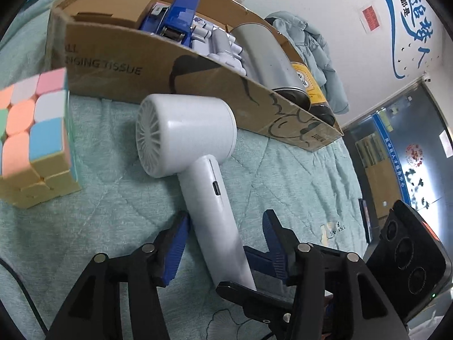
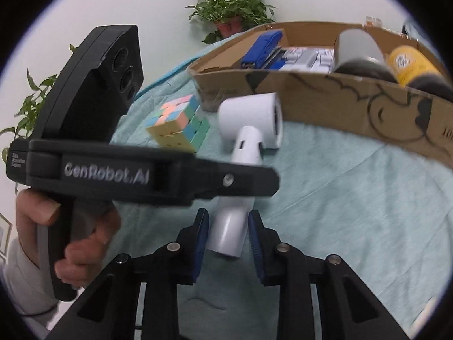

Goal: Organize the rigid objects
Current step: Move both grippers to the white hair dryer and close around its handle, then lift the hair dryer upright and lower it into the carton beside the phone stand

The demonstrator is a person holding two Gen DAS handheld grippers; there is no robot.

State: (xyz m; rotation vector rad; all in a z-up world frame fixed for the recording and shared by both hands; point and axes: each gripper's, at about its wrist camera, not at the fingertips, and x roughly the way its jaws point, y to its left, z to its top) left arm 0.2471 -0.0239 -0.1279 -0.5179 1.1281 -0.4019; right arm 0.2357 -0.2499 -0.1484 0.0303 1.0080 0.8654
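Observation:
A white hair dryer (image 1: 198,153) lies on the teal quilt in front of a cardboard box (image 1: 158,68). My left gripper (image 1: 225,243) is open, its blue pads on either side of the dryer's handle, with a gap on the right side. In the right wrist view the dryer (image 2: 249,130) points away, and my right gripper (image 2: 228,238) straddles the end of its handle; I cannot tell whether the pads press on it. A pastel puzzle cube (image 1: 34,138) stands left of the dryer; it also shows in the right wrist view (image 2: 178,124).
The box (image 2: 325,96) holds a blue tape dispenser (image 1: 178,14), a white multi-part item (image 1: 223,45), a grey cylinder (image 1: 269,59) and a yellow-labelled bottle (image 1: 308,85). The left hand-held gripper body (image 2: 113,170) crosses the right wrist view. Potted plants (image 2: 232,8) stand behind.

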